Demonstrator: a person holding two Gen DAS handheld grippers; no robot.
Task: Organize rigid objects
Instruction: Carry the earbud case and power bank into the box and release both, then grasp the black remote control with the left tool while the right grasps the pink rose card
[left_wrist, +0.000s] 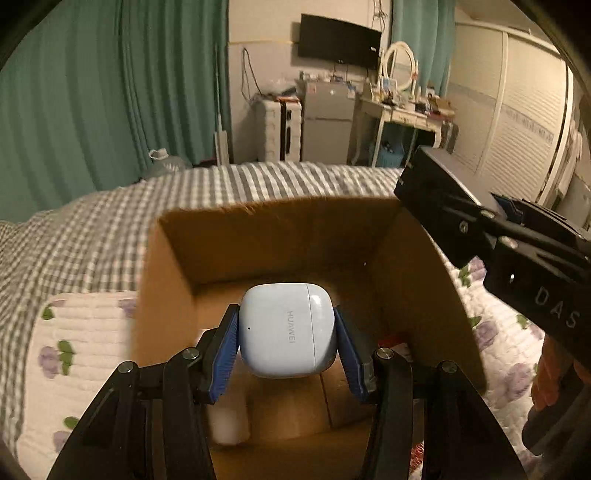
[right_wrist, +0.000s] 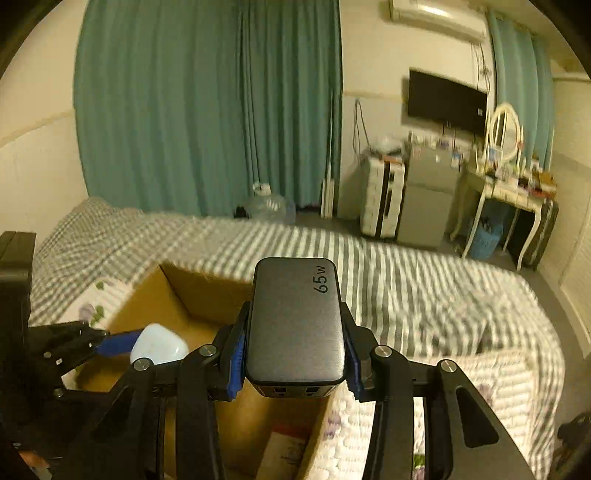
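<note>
- Left wrist view: left gripper pinches the earbuds case over the cardboard box, ready to drop it.
- Right gripper clamps the 65W charger above the box rim, probably next.

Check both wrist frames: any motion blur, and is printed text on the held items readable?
Left wrist: earbud case sharp in the left gripper, HUAWEI legible; cardboard box rim slightly soft. Right wrist: charger in the right gripper crisp, 65W readable; striped bedding and background smeared.
</note>
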